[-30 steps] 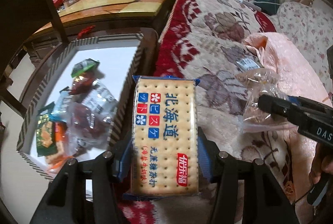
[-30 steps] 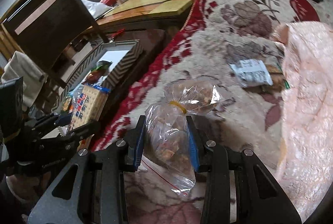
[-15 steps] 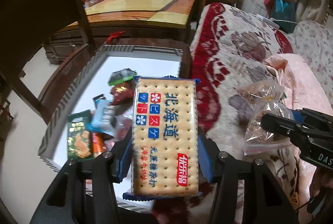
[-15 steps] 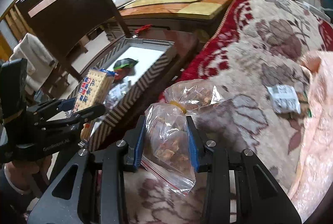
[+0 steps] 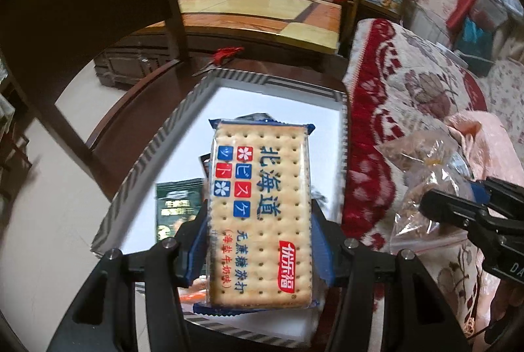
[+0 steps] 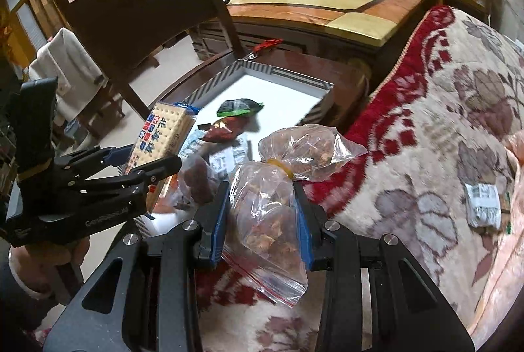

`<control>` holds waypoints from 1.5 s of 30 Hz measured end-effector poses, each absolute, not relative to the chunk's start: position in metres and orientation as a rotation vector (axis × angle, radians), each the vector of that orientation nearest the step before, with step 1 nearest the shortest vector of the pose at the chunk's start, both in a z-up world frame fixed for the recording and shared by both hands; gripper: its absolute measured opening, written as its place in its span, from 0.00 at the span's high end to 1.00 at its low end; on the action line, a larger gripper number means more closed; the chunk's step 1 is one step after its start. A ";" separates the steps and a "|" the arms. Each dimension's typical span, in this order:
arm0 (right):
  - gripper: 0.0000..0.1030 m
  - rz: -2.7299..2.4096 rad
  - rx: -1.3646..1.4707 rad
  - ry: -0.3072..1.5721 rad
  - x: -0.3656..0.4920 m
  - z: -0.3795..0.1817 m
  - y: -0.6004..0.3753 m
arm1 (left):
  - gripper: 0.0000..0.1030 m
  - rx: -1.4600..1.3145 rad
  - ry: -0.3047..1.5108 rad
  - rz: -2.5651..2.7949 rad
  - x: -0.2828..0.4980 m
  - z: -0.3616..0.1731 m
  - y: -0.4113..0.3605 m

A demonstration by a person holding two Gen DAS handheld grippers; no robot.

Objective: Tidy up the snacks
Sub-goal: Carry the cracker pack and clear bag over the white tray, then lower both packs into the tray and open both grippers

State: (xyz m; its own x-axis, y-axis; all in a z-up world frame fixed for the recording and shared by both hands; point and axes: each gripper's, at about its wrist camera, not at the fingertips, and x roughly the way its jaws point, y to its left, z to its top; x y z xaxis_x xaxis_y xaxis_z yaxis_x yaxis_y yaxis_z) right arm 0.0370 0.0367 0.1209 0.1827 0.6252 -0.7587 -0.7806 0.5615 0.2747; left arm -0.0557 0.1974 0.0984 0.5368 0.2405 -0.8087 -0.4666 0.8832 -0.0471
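My left gripper (image 5: 258,234) is shut on a cracker pack (image 5: 260,214) with blue and red print and holds it above the white tray (image 5: 288,103) with striped walls. My right gripper (image 6: 262,214) is shut on a clear bag of brown snacks (image 6: 271,214) tied with a yellow band, held over the patterned blanket beside the tray. The tray (image 6: 288,90) holds several snack packets, among them a green one (image 6: 240,107) and a red one (image 6: 226,129). The left gripper with the crackers (image 6: 160,136) shows in the right wrist view.
The tray sits on a dark wooden table (image 5: 137,126). A dark chair (image 6: 131,14) stands to the left. A red and cream floral blanket (image 6: 442,122) lies right, with a white packet (image 6: 483,204) on it. A wooden cabinet (image 5: 262,14) stands behind.
Both grippers have moved left toward the tray with their loads. The cracker pack is now over the tray's middle instead of its right wall. The bag is closer to the tray's right wall.
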 end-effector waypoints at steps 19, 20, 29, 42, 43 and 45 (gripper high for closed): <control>0.66 1.072 -0.280 1.003 0.037 0.098 0.116 | 0.45 -0.315 0.956 0.510 -0.061 0.076 0.243; 0.66 1.070 -0.284 1.006 0.038 0.096 0.119 | 0.45 -0.316 0.957 0.512 -0.060 0.075 0.244; 0.66 1.084 -0.259 1.056 0.045 0.072 0.142 | 0.45 -0.324 0.982 0.520 -0.053 0.063 0.252; 0.51 1.064 -0.165 1.111 0.056 0.055 0.144 | 0.43 -0.328 0.997 0.535 -0.047 0.057 0.255; 0.50 1.073 -0.153 1.113 0.056 0.057 0.141 | 0.43 -0.328 0.998 0.537 -0.047 0.057 0.255; 0.47 1.073 -0.149 1.103 0.054 0.061 0.136 | 0.42 -0.325 0.998 0.543 -0.048 0.058 0.254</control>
